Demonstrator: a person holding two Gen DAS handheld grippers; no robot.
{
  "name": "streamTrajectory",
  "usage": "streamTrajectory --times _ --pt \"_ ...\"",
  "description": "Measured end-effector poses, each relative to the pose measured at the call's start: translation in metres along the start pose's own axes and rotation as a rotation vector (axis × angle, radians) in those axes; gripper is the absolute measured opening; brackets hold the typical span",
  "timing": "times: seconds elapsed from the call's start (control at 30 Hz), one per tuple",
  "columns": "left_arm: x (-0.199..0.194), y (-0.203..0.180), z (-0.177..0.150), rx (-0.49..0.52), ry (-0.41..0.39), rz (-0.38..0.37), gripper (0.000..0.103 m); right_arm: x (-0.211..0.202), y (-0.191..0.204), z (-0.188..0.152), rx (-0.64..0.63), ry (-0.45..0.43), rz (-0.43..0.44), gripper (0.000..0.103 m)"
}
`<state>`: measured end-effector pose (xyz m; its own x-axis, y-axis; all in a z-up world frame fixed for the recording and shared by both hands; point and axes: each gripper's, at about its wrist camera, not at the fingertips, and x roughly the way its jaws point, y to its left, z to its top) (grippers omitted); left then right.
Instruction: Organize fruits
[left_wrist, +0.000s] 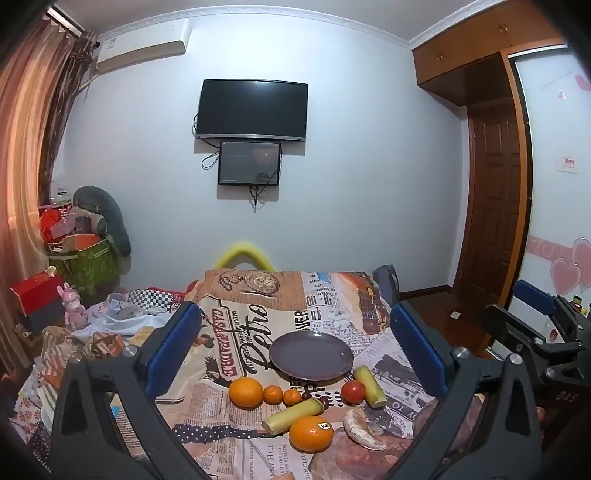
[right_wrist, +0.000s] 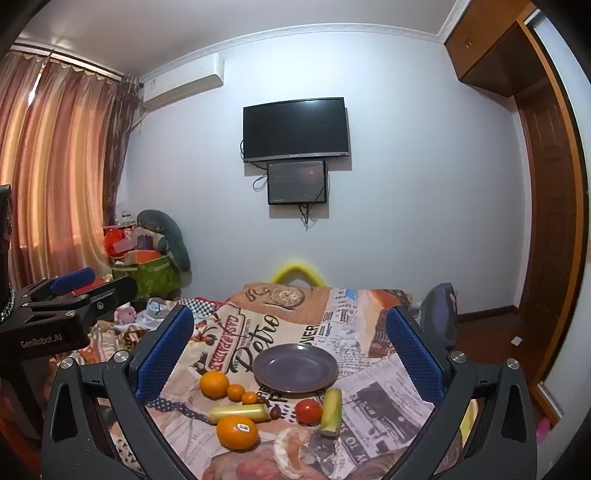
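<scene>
An empty purple plate (left_wrist: 311, 355) (right_wrist: 295, 367) lies on a table under a newspaper-print cloth. In front of it lie a stickered orange (left_wrist: 311, 433) (right_wrist: 237, 431), a second orange (left_wrist: 246, 392) (right_wrist: 214, 384), two small tangerines (left_wrist: 273, 394) (right_wrist: 236, 392), a red tomato (left_wrist: 353, 392) (right_wrist: 308, 411), two pale green cane pieces (left_wrist: 293, 414) (right_wrist: 331, 406) and a peeled citrus piece (left_wrist: 360, 428) (right_wrist: 291, 451). My left gripper (left_wrist: 295, 354) and my right gripper (right_wrist: 290, 354) are both open, held above the near table edge with nothing between the blue pads.
The right gripper's body (left_wrist: 535, 336) shows at the left view's right edge, the left gripper's body (right_wrist: 55, 314) at the right view's left edge. Cluttered bedding (left_wrist: 92, 332) lies left of the table, a yellow chair back (left_wrist: 245, 256) behind it, a wooden door (left_wrist: 495, 206) at right.
</scene>
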<state>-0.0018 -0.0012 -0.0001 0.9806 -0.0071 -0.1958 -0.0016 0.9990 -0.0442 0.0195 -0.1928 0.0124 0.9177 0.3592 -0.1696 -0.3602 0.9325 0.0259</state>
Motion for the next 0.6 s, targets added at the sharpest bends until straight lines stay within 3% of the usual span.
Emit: streamTrajectory --times 0.6 --pt "0.0026 -0.0007 -0.0013 0.011 0.018 -0.023 0.103 -0.0004 -0.0009 0.0020 0.016 0.005 -0.009 0.103"
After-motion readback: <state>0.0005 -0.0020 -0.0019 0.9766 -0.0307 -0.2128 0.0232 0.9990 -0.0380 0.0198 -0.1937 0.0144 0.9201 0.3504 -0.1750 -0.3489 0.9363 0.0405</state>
